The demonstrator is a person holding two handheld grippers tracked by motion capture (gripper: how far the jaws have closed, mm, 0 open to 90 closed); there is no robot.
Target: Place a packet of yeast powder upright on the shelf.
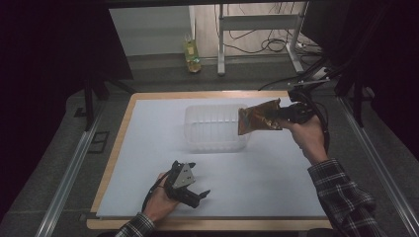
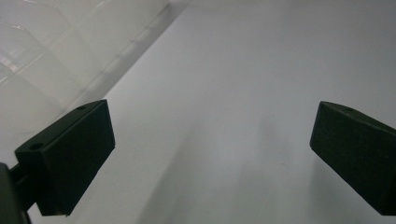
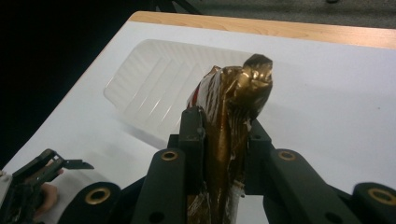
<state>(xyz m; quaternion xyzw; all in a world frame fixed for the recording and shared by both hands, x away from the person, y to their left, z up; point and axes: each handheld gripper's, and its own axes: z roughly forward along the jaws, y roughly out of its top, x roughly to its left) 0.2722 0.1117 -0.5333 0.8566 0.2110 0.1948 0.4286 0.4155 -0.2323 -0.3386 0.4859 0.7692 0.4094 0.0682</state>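
We see a white sheet (image 1: 276, 187) covering a wooden-edged table (image 1: 163, 95), and near its middle, toward the far side, a clear ribbed plastic tub (image 1: 215, 129) standing open.

The right gripper (image 1: 282, 113) is held up at the far right of the table, its jaws closed tight on a crinkled brown-and-gold foil packet (image 1: 258, 117). In the high view the packet sticks out leftward from the jaws and hangs above the tub's right rim, clear of the sheet. In the right gripper view the foil packet (image 3: 231, 116) rises between the two black jaws, its twisted tip pointing toward the tub (image 3: 159, 88) beyond; a strip of red and white seems to show on its left edge, though the foil's glare makes that uncertain.

The left gripper (image 1: 200, 196) rests low on the near left part of the sheet, well apart from the tub, with a grey three-cornered plate (image 1: 184, 175) on top. Its jaws stand wide apart with bare sheet between them, and the tub's clear wall (image 2: 56, 51) sits at the upper left of its own view.
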